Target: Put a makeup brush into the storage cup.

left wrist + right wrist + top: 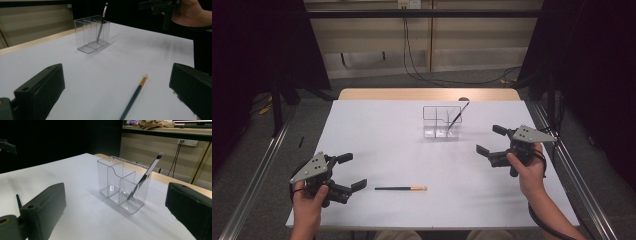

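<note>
1. Left gripper [351,171]: fingers spread wide, holding nothing.
2. Right gripper [490,140]: fingers wide apart, holding nothing.
3. Pencil [400,188] lies on the worktop [377,135], at three o'clock from the left gripper.
4. Clear organizer [441,121] at twelve o'clock holds a brush [457,115].

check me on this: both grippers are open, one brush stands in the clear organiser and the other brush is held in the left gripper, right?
Not quite. The other brush is not held: it lies flat on the white table, just beside the open left gripper, as the high view shows. The rest holds: the right gripper is open too, and one brush stands leaning in the clear organiser.
</note>
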Demonstrator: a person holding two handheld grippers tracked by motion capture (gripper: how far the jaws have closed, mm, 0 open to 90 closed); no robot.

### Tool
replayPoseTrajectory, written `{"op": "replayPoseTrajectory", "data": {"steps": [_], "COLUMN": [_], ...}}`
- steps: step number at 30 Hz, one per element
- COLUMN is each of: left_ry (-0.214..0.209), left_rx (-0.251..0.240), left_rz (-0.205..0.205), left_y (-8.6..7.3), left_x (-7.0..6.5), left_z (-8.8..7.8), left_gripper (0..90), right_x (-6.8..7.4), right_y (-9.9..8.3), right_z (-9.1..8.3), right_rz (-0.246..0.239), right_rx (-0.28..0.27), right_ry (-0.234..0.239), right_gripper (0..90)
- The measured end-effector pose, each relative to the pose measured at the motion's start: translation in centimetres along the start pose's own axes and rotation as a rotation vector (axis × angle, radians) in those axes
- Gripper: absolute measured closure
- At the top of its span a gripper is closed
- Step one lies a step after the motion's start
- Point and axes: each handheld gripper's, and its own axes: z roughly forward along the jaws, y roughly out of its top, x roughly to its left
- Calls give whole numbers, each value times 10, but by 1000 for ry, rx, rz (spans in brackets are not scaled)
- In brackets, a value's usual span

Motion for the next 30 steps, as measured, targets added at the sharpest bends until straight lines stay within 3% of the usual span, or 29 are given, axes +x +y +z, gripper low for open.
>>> {"op": "replayPoseTrajectory", "data": {"steps": [30], "left_ry": [6], "left_rx": [10], "left_rz": [4], "left_y": [0], "left_x": [0], "left_z": [1], "left_gripper": [0], "right_x": [0], "right_y": [-12], "right_z": [-29], "right_rz": [-13], "right_rx": [12], "right_ry": [0], "right_gripper": [29]}}
